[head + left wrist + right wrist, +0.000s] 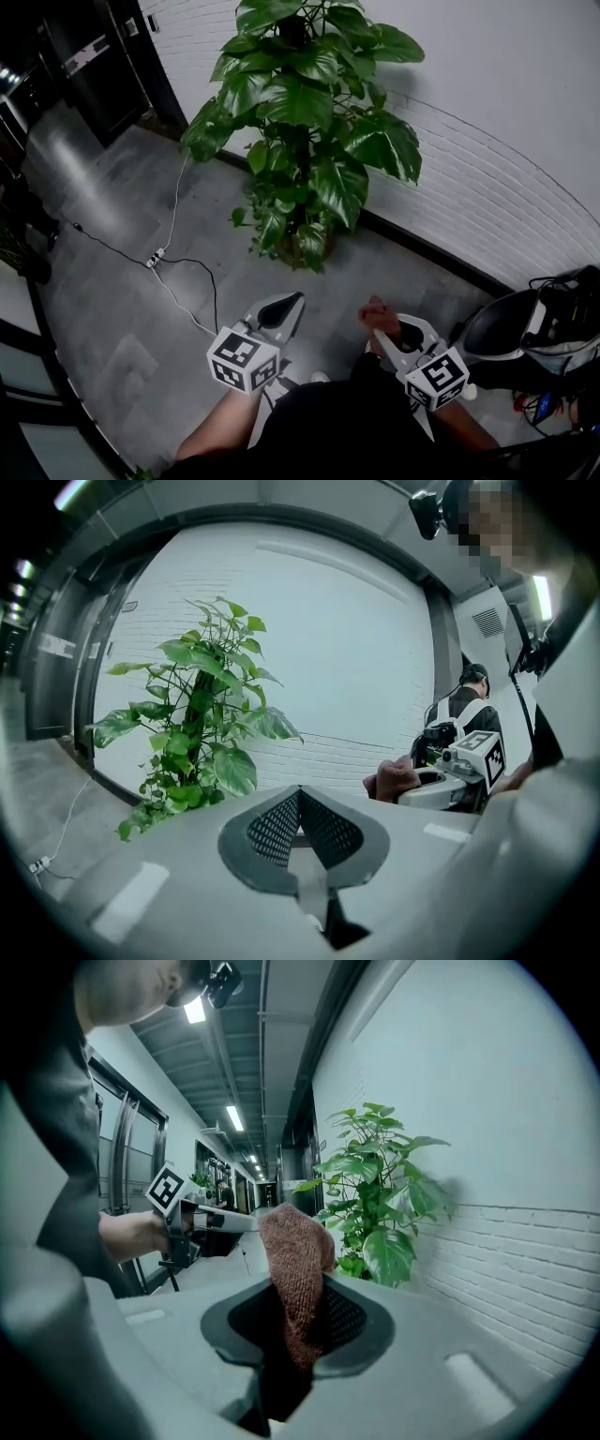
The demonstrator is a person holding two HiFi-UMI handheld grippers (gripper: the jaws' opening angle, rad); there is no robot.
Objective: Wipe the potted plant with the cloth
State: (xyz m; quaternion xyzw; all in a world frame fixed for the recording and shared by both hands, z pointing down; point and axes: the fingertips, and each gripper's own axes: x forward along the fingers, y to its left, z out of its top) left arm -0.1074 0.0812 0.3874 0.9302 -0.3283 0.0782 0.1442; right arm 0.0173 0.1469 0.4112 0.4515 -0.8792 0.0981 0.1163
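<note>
A tall potted plant (305, 122) with broad green leaves stands against the white brick wall; it also shows in the left gripper view (192, 733) and the right gripper view (375, 1204). My right gripper (380, 317) is shut on a reddish-brown cloth (295, 1269), which sticks up from between its jaws and appears as a small bundle (378, 314) in the head view. My left gripper (289, 305) is shut and holds nothing. Both grippers hang side by side a short way in front of the plant, pointing toward it, apart from the leaves.
A white power strip (155, 255) with black and white cables lies on the grey tiled floor left of the plant. A dark bag and gear (544, 328) sit at the right by the wall. Another person (464, 710) stands further back in the corridor.
</note>
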